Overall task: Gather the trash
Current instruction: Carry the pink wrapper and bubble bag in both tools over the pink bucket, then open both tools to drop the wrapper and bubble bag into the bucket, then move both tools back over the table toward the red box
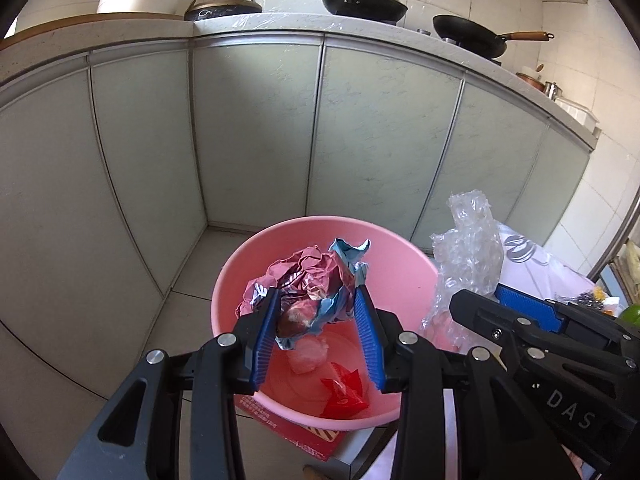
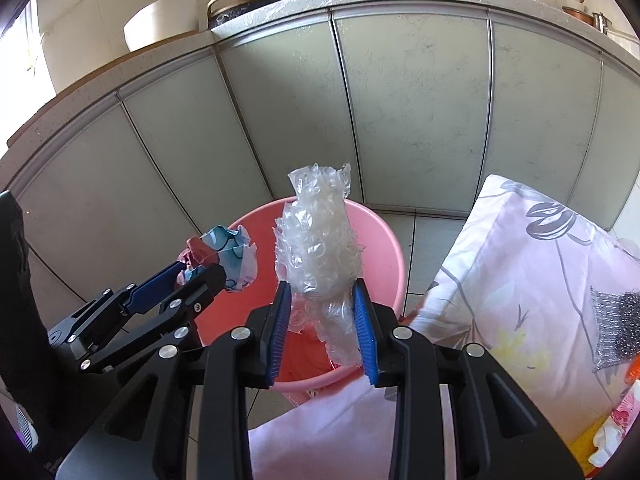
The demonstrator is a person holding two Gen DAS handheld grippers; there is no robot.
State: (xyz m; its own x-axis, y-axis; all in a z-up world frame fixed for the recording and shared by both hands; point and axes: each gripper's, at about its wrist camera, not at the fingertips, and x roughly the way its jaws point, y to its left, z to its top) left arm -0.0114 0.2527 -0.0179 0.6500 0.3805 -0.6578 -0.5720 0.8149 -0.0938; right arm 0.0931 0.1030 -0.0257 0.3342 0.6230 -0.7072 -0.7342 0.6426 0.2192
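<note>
A pink basin (image 1: 400, 256) stands on the floor in front of the cabinets; it also shows in the right wrist view (image 2: 384, 240). My left gripper (image 1: 316, 300) is shut on a crumpled red and blue wrapper (image 1: 308, 276) and holds it over the basin; the same gripper (image 2: 196, 272) and wrapper (image 2: 230, 252) show in the right wrist view. My right gripper (image 2: 320, 296) is shut on a wad of clear bubble wrap (image 2: 320, 236) above the basin's near rim; the wad also shows in the left wrist view (image 1: 468, 248). A red packet (image 1: 344, 392) and a pale lump (image 1: 308, 356) lie inside the basin.
Grey-green cabinet doors (image 1: 260, 132) stand behind the basin, with pans (image 1: 360, 0) on the counter above. A floral pink pillow (image 2: 520, 280) lies to the right, with a steel scourer (image 2: 616, 320) on it. A red box (image 1: 296, 436) sits under the basin.
</note>
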